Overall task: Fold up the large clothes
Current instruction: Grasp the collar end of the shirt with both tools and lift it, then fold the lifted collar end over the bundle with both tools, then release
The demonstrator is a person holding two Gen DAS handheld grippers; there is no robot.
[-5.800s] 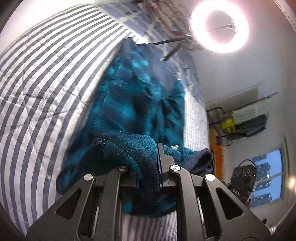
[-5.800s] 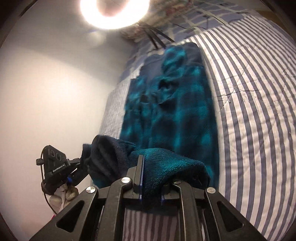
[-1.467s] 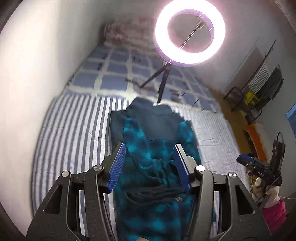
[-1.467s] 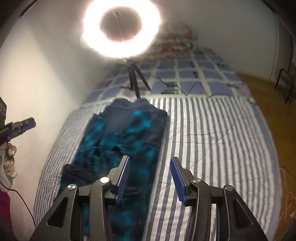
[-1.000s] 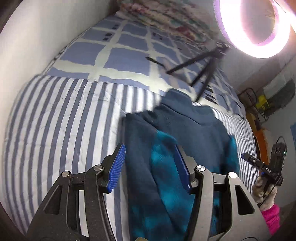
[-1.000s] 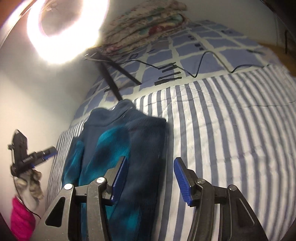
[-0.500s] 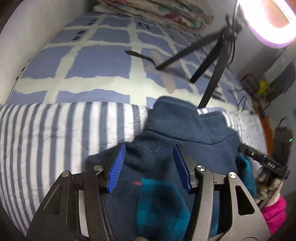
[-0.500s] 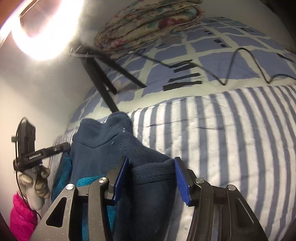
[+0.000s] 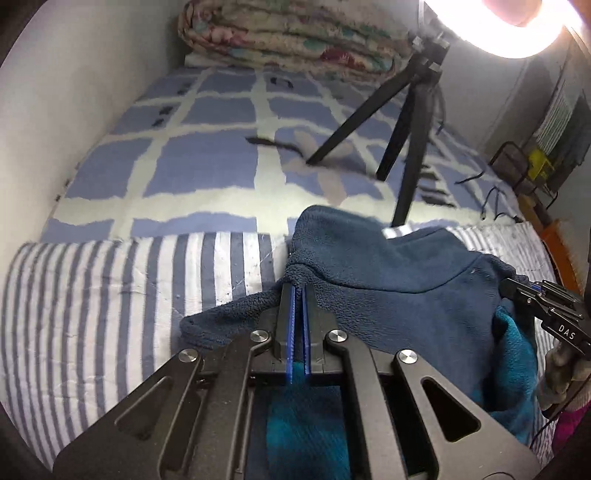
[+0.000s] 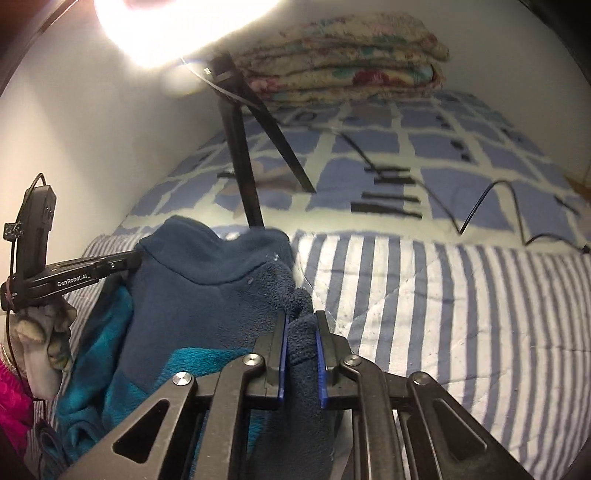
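A navy and teal fleece jacket point(image 9: 399, 295) lies on the blue-and-white striped bedspread point(image 9: 110, 295), collar toward the far end. My left gripper point(image 9: 296, 291) is shut on the jacket's left shoulder edge beside the collar. In the right wrist view the jacket point(image 10: 207, 295) fills the lower left, and my right gripper point(image 10: 300, 317) is shut on a bunched fold of its right shoulder. Teal plaid fabric shows below both grippers. The jacket's lower part is hidden.
A black tripod point(image 9: 402, 147) with a ring light point(image 9: 517, 29) stands just behind the collar on a blue checked blanket point(image 9: 207, 155). A folded floral quilt point(image 10: 343, 55) lies at the far end. A cable point(image 10: 491, 199) trails at the right. A wall runs along the left.
Both grippers have come down from above the folded jacket to its collar end and closed on the two shoulders. Earlier they were open.
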